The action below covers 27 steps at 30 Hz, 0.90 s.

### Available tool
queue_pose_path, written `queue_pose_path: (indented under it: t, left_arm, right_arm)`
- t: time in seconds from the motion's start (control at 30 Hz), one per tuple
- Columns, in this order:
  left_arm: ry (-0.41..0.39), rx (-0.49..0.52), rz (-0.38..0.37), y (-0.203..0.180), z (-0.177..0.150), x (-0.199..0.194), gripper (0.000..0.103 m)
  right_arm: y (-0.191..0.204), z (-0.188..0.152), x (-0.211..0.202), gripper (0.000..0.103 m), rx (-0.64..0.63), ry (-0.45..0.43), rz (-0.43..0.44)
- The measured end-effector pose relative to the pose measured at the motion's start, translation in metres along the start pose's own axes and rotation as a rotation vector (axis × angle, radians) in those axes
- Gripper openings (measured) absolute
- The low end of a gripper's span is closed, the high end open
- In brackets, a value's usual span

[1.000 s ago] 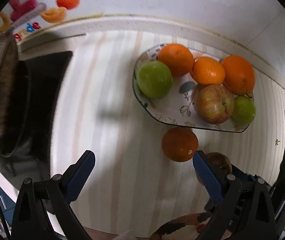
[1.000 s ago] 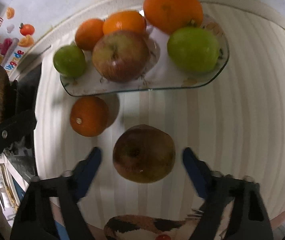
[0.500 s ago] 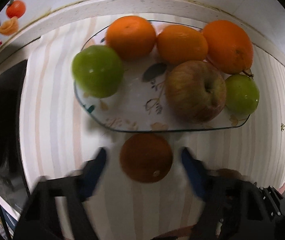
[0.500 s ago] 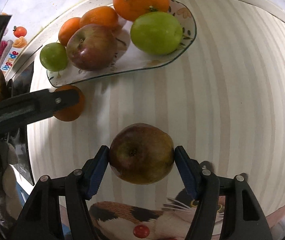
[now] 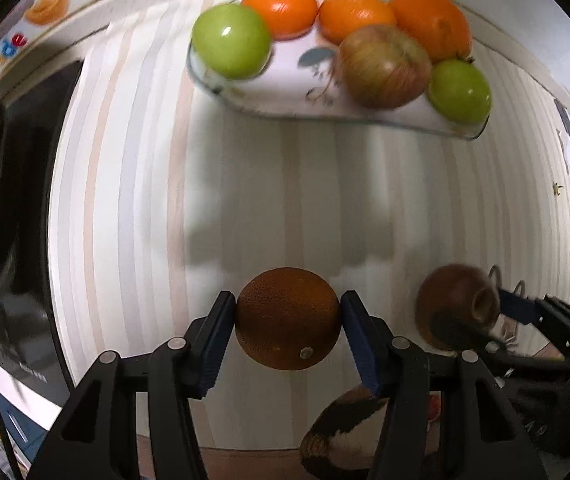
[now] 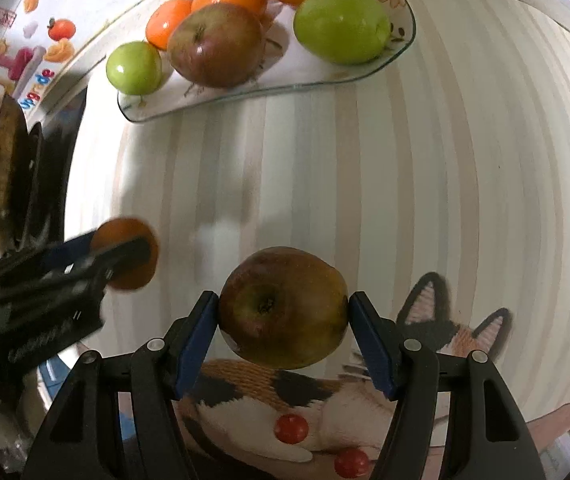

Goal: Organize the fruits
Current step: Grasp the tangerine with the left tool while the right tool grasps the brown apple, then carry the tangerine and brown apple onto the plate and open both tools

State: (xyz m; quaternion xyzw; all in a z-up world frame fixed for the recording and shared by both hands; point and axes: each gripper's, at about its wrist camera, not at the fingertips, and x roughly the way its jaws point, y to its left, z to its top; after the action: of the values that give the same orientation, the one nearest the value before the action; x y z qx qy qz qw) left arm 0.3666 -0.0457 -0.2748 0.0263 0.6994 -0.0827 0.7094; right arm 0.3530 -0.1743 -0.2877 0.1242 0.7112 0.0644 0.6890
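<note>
My left gripper (image 5: 287, 320) is shut on an orange (image 5: 288, 318) and holds it above the striped cloth, well short of the glass fruit plate (image 5: 317, 80). My right gripper (image 6: 283, 310) is shut on a red-brown apple (image 6: 283, 306), also lifted off the cloth. The plate (image 6: 401, 40) holds three oranges (image 5: 279, 8), two green apples (image 5: 231, 40) and a red apple (image 5: 383, 66). The held apple shows at the right of the left wrist view (image 5: 453, 304); the held orange shows at the left of the right wrist view (image 6: 127, 254).
A striped tablecloth (image 5: 285, 184) covers the table. A dark stove top (image 5: 17, 200) lies to the left, with a pan (image 6: 1, 168) on it. A cat-print apron (image 6: 325, 392) is at the near edge. A wall with fruit stickers (image 6: 61, 28) stands behind.
My left gripper closed on the orange and lifted it back from the plate. My right gripper, shut on the apple half a second ago, has raised it off the cloth.
</note>
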Motion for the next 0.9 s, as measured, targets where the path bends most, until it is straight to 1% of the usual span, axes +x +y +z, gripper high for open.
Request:
queue_pose_path:
  t: [0.07, 0.13, 0.27, 0.33, 0.43, 0.57, 0.67, 0.73, 0.8, 0.87, 0.9]
  left_arm:
    - [0.006, -0.02, 0.001, 0.003, -0.002, 0.005, 0.052]
    - [0.003, -0.037, -0.001, 0.004, -0.003, 0.008, 0.052]
    - [-0.005, -0.041, -0.007, 0.009, -0.001, 0.006, 0.052]
    - [-0.012, -0.034, -0.009, 0.016, 0.0, 0.008, 0.052]
    - [-0.036, -0.031, -0.028, 0.011, 0.005, -0.008, 0.052]
    - [-0.112, -0.036, -0.062, 0.011, 0.024, -0.042, 0.052]
    - [-0.162, -0.035, -0.064, 0.01, 0.05, -0.063, 0.052]
    - [-0.194, -0.038, -0.048, 0.011, 0.07, -0.072, 0.052]
    - [-0.198, -0.048, -0.053, 0.013, 0.086, -0.072, 0.052]
    - [-0.193, -0.059, -0.06, 0.016, 0.098, -0.07, 0.052]
    - [-0.192, -0.059, -0.065, 0.02, 0.1, -0.062, 0.052]
  right_arm:
    - [0.0, 0.001, 0.001, 0.07, 0.012, -0.002, 0.007]
    - [-0.001, 0.0, 0.0, 0.07, 0.012, 0.009, -0.006]
    - [0.006, 0.002, 0.004, 0.07, -0.011, 0.002, -0.008]
    - [0.004, -0.002, 0.0, 0.069, -0.025, -0.007, -0.014]
    - [0.0, -0.002, -0.004, 0.069, -0.005, -0.017, 0.003]
    - [-0.008, 0.006, -0.023, 0.069, 0.04, -0.04, 0.068]
    - [-0.01, 0.026, -0.045, 0.069, 0.075, -0.081, 0.133]
    - [-0.01, 0.047, -0.06, 0.069, 0.09, -0.116, 0.16]
    - [-0.008, 0.073, -0.075, 0.069, 0.094, -0.151, 0.174]
    - [-0.001, 0.099, -0.086, 0.069, 0.079, -0.175, 0.17]
    - [0.002, 0.108, -0.09, 0.069, 0.073, -0.179, 0.169]
